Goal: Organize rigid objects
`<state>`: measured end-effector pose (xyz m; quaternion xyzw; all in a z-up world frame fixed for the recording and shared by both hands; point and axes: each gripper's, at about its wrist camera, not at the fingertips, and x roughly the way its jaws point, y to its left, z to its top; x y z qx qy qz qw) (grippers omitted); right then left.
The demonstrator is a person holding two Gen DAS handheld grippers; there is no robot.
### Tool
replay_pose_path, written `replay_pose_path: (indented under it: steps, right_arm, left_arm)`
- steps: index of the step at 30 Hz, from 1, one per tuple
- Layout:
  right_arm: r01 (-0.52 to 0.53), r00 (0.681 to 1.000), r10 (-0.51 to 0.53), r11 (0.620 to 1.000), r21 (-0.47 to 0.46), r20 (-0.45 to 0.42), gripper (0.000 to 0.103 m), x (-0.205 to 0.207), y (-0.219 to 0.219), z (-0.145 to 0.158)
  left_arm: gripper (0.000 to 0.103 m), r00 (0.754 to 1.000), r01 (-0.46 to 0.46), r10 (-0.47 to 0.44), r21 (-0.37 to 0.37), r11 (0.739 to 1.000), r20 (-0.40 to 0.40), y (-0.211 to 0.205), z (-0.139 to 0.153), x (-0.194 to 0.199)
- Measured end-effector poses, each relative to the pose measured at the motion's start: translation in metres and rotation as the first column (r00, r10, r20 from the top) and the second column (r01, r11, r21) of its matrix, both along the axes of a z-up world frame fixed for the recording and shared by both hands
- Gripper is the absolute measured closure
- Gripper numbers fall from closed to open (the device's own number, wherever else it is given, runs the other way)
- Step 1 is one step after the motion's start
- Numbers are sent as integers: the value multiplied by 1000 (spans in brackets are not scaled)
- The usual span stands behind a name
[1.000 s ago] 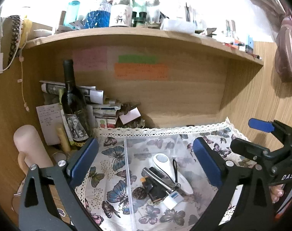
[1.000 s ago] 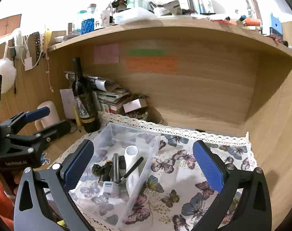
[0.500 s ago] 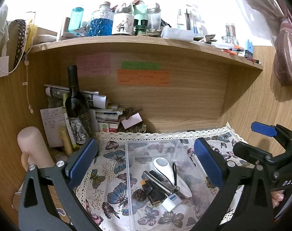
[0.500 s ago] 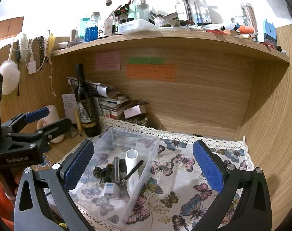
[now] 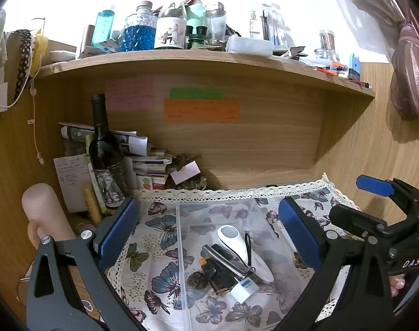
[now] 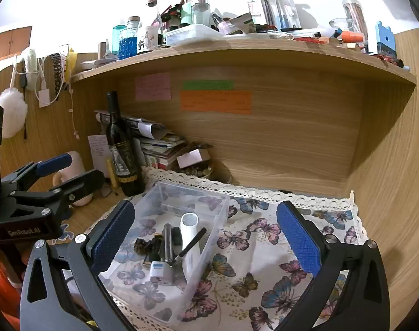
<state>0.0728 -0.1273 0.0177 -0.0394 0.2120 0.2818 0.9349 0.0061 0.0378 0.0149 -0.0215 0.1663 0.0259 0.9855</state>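
Note:
A clear plastic box (image 5: 179, 237) (image 6: 209, 237) sits on a butterfly-print cloth (image 6: 264, 248). Inside lie a white handheld device (image 5: 237, 245) (image 6: 190, 237), a silver metal cylinder (image 5: 223, 258) (image 6: 168, 242), a small white and blue block (image 5: 243, 288) (image 6: 159, 270) and dark small items (image 5: 212, 273). My left gripper (image 5: 209, 234) is open and empty above the box. My right gripper (image 6: 205, 234) is open and empty above the box's right side. Each gripper shows in the other's view, the right one (image 5: 375, 220) and the left one (image 6: 43, 193).
A dark wine bottle (image 5: 104, 154) (image 6: 123, 149) stands at the back left beside stacked papers (image 5: 143, 160). A pink mug (image 5: 43, 215) stands left. A cluttered wooden shelf (image 5: 209, 58) hangs overhead. Wooden walls close the back and right.
Both grippers have risen and drawn back a little, so the box sits lower and the top shelf shows more. Both stay open and empty.

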Motion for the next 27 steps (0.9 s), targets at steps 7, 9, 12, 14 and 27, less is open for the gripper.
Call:
replay_pose_path:
  steps: [7, 9, 12, 14, 27]
  right_arm:
    - [-3, 1000, 3, 1000, -1, 1, 0, 0, 1, -1]
    - [-3, 1000, 3, 1000, -1, 2, 0, 0, 1, -1]
    - [0, 1000, 0, 1000, -1, 5, 0, 0, 2, -1]
    - [4, 1000, -4, 1000, 1, 7, 0, 0, 2, 0]
    - [49, 999, -49, 999, 3, 4, 0, -1, 3, -1]
  left_arm:
    - [1, 1000, 2, -2, 1, 1000, 0, -1, 0, 1]
    - [1, 1000, 5, -5, -1, 1000, -1, -1, 0, 1]
    - [1, 1000, 6, -6, 1, 1000, 0, -2, 1, 2]
    - [1, 1000, 8, -8, 2, 1000, -1, -3, 1, 2]
    - [0, 1000, 14, -14, 8, 1000, 6, -4, 2, 1]
